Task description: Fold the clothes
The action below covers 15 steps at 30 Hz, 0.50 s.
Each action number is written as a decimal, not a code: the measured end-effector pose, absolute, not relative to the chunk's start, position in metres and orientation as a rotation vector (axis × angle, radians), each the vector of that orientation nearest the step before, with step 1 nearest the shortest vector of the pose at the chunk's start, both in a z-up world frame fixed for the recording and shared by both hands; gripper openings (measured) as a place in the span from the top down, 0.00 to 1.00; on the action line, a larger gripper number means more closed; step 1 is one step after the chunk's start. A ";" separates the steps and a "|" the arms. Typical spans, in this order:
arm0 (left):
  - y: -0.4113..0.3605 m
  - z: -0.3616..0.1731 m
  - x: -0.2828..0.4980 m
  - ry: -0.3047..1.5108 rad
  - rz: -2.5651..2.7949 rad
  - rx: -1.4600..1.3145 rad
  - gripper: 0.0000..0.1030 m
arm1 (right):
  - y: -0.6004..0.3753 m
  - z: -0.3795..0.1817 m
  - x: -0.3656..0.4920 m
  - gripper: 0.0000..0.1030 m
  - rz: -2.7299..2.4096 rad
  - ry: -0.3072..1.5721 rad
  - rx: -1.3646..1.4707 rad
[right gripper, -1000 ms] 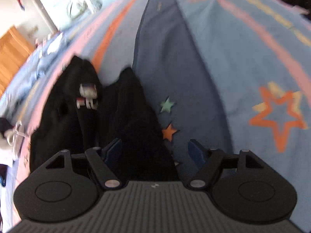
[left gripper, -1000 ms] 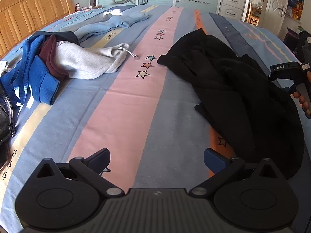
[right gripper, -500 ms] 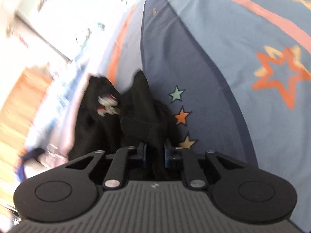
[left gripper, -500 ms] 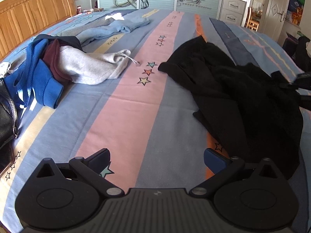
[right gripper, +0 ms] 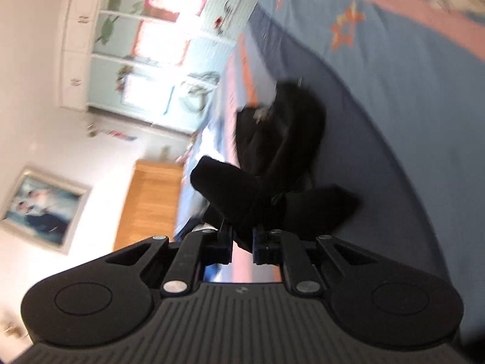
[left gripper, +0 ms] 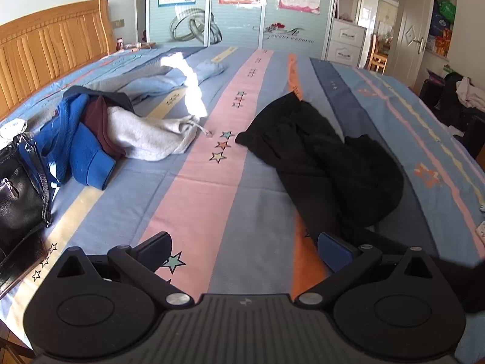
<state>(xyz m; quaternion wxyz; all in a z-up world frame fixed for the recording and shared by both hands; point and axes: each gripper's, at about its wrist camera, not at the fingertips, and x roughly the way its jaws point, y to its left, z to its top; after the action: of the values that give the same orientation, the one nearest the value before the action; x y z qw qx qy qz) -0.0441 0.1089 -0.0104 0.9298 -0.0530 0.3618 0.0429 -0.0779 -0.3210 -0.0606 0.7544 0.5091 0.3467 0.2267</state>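
A crumpled black garment (left gripper: pixel 327 163) lies on the right half of the striped bedsheet (left gripper: pixel 212 200). My left gripper (left gripper: pixel 244 245) hovers open over the sheet's near edge, nothing between its fingers, the garment just beyond its right finger. In the tilted, blurred right wrist view, my right gripper (right gripper: pixel 242 242) has a fold of the black garment (right gripper: pixel 272 139) pinched between its pads, and its jaws are still closing. The held fabric bunches up above the fingers and trails back to the rest of the garment on the bed.
At the left lies a pile of a blue garment (left gripper: pixel 81 157), a maroon one and a grey sweatshirt (left gripper: pixel 145 139). A light blue garment (left gripper: pixel 169 82) is further back. A black bag (left gripper: pixel 18 194) sits at the left edge under the wooden headboard (left gripper: pixel 45 48). A wardrobe stands behind.
My right gripper shut on the black garment's fabric, then swung and rolled with it, leaving the left wrist view. The left gripper rose and drew back, still open.
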 end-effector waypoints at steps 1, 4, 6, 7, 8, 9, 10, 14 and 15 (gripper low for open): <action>0.108 -0.007 -0.048 0.733 0.085 -0.108 0.01 | -0.315 -0.063 -0.091 0.84 0.538 0.787 1.103; 0.108 -0.002 -0.058 0.725 0.101 -0.095 0.01 | -0.292 -0.072 -0.115 0.82 0.647 0.914 1.066; 0.111 -0.001 -0.061 0.734 0.120 -0.089 0.01 | -0.281 -0.075 -0.116 0.65 0.646 0.991 0.998; 0.113 -0.003 -0.062 0.742 0.129 -0.087 0.01 | -0.283 -0.074 -0.116 0.61 0.610 0.978 0.985; 0.115 -0.005 -0.062 0.751 0.139 -0.087 0.01 | -0.290 -0.073 -0.115 0.60 0.556 0.941 0.981; 0.117 -0.007 -0.062 0.761 0.148 -0.087 0.01 | -0.298 -0.069 -0.114 0.53 0.508 0.900 0.973; 0.119 -0.010 -0.060 0.769 0.156 -0.092 0.01 | -0.305 -0.064 -0.112 0.49 0.463 0.859 0.963; 0.123 -0.026 -0.053 0.824 0.154 -0.117 0.01 | -0.304 -0.046 -0.077 0.38 0.274 0.768 0.775; 0.121 -0.029 -0.052 0.829 0.150 -0.109 0.01 | -0.300 -0.044 -0.064 0.37 0.237 0.753 0.717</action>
<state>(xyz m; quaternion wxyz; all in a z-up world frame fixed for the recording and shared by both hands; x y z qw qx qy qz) -0.0519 0.1213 -0.0286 0.9111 -0.0529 0.4023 0.0726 -0.0638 -0.2998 -0.0438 0.8613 0.3416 0.3588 0.1129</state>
